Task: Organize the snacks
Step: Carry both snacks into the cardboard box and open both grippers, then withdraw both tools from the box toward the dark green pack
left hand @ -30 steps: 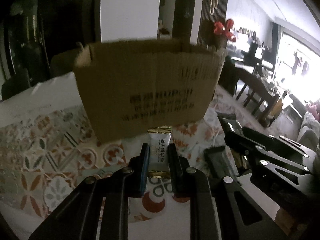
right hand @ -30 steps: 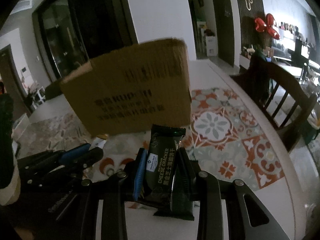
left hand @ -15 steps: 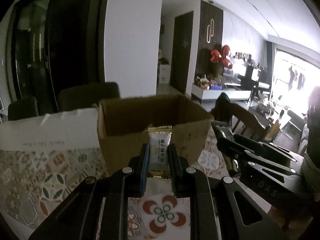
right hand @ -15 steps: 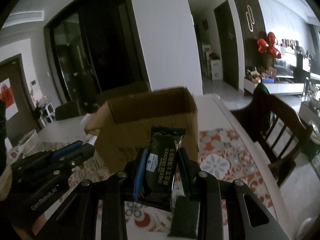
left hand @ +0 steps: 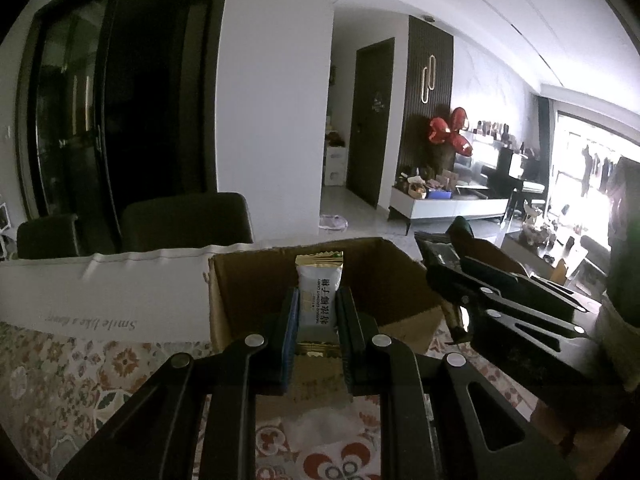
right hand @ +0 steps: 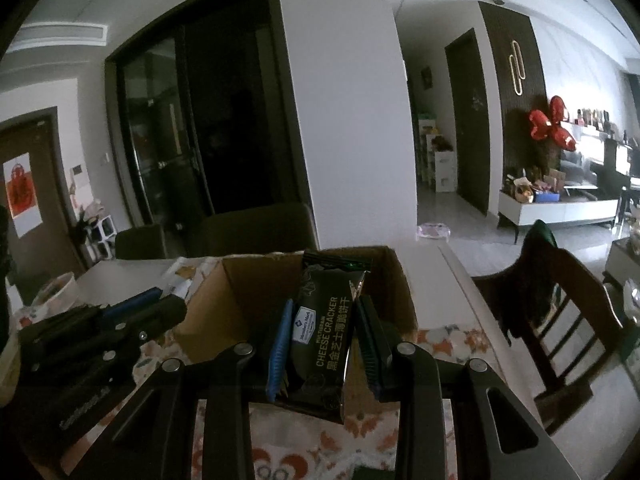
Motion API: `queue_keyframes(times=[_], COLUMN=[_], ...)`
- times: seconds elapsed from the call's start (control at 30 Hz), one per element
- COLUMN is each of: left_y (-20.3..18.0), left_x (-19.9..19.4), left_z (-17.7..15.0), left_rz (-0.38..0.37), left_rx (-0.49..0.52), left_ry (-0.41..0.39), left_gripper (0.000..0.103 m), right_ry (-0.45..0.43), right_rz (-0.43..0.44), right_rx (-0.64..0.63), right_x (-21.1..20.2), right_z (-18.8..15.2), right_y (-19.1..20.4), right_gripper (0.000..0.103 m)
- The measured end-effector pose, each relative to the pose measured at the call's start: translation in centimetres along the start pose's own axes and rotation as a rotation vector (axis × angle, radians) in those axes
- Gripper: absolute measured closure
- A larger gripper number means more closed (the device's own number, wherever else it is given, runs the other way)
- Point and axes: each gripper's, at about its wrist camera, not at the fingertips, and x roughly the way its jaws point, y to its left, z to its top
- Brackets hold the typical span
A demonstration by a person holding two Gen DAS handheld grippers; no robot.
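Both grippers have been lifted, so the box (left hand: 320, 280) is now seen from above, with its open top in view. The left gripper (left hand: 318, 312) is closed on a white candy (left hand: 319, 300). The right gripper (right hand: 324, 344) is closed on a dark cracker pack (right hand: 330, 328). Both snacks are held just before the box on the desk (left hand: 60, 380), likely ready to be dropped in.

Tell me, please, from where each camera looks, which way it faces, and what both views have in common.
Left wrist: sits on the left gripper, facing along its fingers to the cardboard box; it grips a coconut candy.
Right wrist: sits on the right gripper, facing the same way; it grips a cheese cracker pack.
Shared: the box, the patterned tablecloth, the other gripper.
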Motion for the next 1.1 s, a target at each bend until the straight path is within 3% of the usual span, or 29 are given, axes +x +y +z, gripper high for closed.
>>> queue_keyframes(times=[0.27, 0.53, 0.57, 0.63, 0.67, 0.7, 0.77, 1.1], left_y=[1.2, 1.8, 1.8, 1.9, 2.0, 2.1, 2.2, 1.0], left_x=[4.3, 7.8, 8.1, 8.4, 8.4, 8.2, 7.6, 1.6], left_z=[1.9, 2.1, 1.9, 1.8, 1.6, 1.4, 1.1, -1.2], left_rz=[-0.006, 0.042, 0.049, 0.052, 0.062, 0.079, 0.097, 0.181], left_rx=[-0.021, -0.015, -0.014, -0.016, -0.019, -0.02, -0.01, 0.041], left_ry=[0.059, 0.114, 0.122, 0.129, 0.131, 0.127, 0.108, 0.0], left_gripper=[0.083, 0.081, 0.079, 0.063, 0.059, 0.057, 0.056, 0.018], right_ry=[0.046, 0.11, 0.112, 0.132, 0.145, 0.144, 0.123, 0.088], right_rz=[0.017, 0.002, -0.005, -0.013, -0.02, -0.03, -0.065, -0.11], right_rx=[-0.011, -0.013, -0.008, -0.001, 0.008, 0.014, 0.013, 0.041], right_x=[4.0, 7.9, 8.2, 8.6, 8.8, 8.8, 8.4, 3.6], right_z=[1.8, 2.0, 1.9, 1.7, 1.6, 1.5, 1.3, -0.9], right_y=[-0.4, -1.1, -1.2, -1.4, -1.5, -1.5, -1.6, -1.4], right_gripper=[0.07, 0.07, 0.069, 0.065, 0.05, 0.042, 0.042, 0.042])
